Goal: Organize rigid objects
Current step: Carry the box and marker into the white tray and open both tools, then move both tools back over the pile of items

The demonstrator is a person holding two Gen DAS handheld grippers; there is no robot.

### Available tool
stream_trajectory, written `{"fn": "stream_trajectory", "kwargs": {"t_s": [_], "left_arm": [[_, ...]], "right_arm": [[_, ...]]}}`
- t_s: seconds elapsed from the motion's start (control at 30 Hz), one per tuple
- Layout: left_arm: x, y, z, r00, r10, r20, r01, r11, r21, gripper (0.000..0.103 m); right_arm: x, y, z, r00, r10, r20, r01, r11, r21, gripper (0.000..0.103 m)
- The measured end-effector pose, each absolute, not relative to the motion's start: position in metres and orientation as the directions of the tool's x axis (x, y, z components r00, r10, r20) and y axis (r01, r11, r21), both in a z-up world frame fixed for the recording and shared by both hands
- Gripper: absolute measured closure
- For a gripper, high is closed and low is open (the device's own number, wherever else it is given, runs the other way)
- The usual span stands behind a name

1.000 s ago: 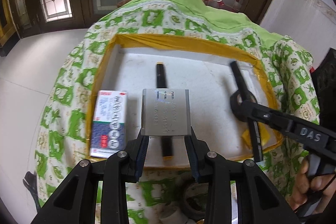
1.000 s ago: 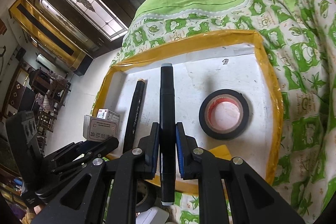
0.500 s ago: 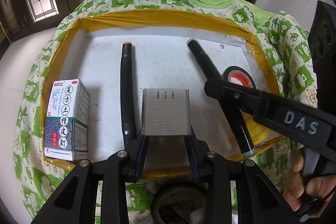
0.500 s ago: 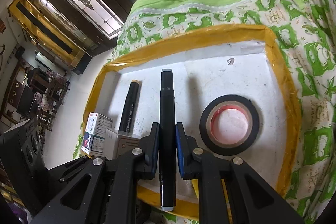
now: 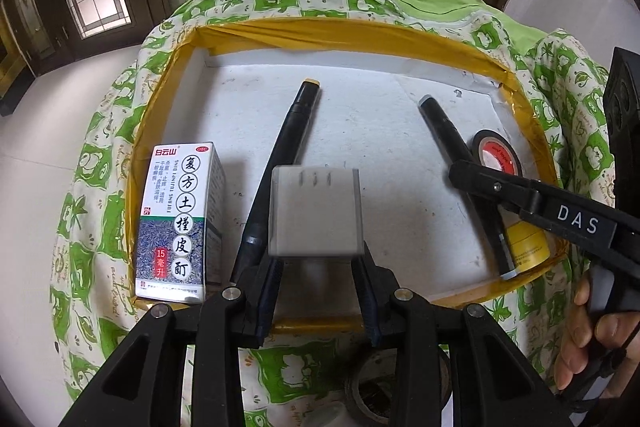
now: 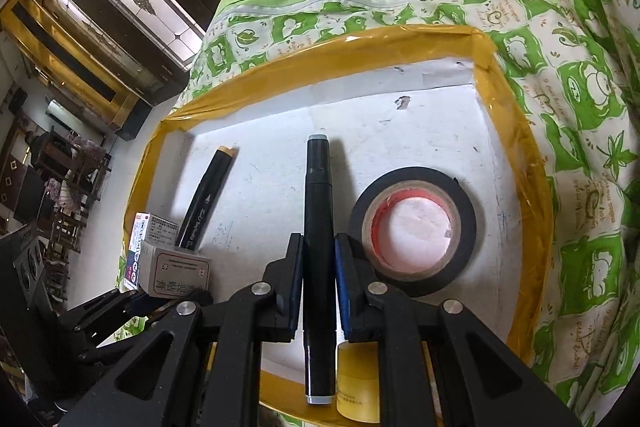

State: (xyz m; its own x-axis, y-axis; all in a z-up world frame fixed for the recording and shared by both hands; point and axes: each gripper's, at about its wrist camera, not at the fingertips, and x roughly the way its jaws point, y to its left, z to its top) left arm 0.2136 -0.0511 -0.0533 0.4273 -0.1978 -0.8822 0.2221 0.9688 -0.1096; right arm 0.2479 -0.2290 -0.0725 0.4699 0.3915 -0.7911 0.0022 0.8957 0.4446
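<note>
White tray (image 5: pixel 400 115) with yellow taped rim, green-and-cream leaf-patterned cloth (image 6: pixel 580 107) around the tray, black markers (image 6: pixel 318 211), black tape roll (image 6: pixel 416 227) with red core.

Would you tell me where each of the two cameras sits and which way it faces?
Left wrist: on the left gripper, angled down into the tray; its fingers clamp a grey box; a hand shows.
Right wrist: on the right gripper, angled down; it clamps a black marker.
Shared: tray, both markers, tape roll, each other's gripper.
</note>
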Motion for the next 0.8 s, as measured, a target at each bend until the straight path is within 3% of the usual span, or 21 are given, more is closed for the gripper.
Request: {"fn": "stream_trajectory", "kwargs": {"t_s": [0.17, 0.3, 0.37, 0.47, 0.8], "left_arm": [[0.205, -0.058, -0.05, 0.45, -0.197, -0.871, 0.245, 0.965, -0.091, 0.049], [0.197, -0.053, -0.041, 0.462, -0.208, -0.862, 0.236, 0.966, -0.107, 0.045], [0.188, -0.05, -0.034, 0.485, -0.208, -0.85, 0.224, 0.968, -0.109, 0.044], [0.163, -0.041, -0.022, 0.531, -0.218, -0.819, 0.209, 0.97, -0.123, 0.04], [0.089, -0.006, -0.035, 0.512, -0.273, -0.814, 0.081, 0.959, -0.271, 0.037]], "right_arm": [[0.241, -0.232, -0.07, 0.481, 0.389, -0.786, 0.001, 0.896, 0.444, 0.087], [0.232, -0.234, -0.06, 0.501, 0.397, -0.769, -0.005, 0.89, 0.456, 0.083], [0.224, -0.238, -0.051, 0.528, 0.4, -0.75, -0.006, 0.884, 0.467, 0.072], [0.211, -0.244, -0.035, 0.567, 0.406, -0.717, -0.007, 0.872, 0.489, 0.065], [0.158, -0.246, -0.031, 0.522, 0.518, -0.678, 0.006, 0.792, 0.61, 0.061]]}}
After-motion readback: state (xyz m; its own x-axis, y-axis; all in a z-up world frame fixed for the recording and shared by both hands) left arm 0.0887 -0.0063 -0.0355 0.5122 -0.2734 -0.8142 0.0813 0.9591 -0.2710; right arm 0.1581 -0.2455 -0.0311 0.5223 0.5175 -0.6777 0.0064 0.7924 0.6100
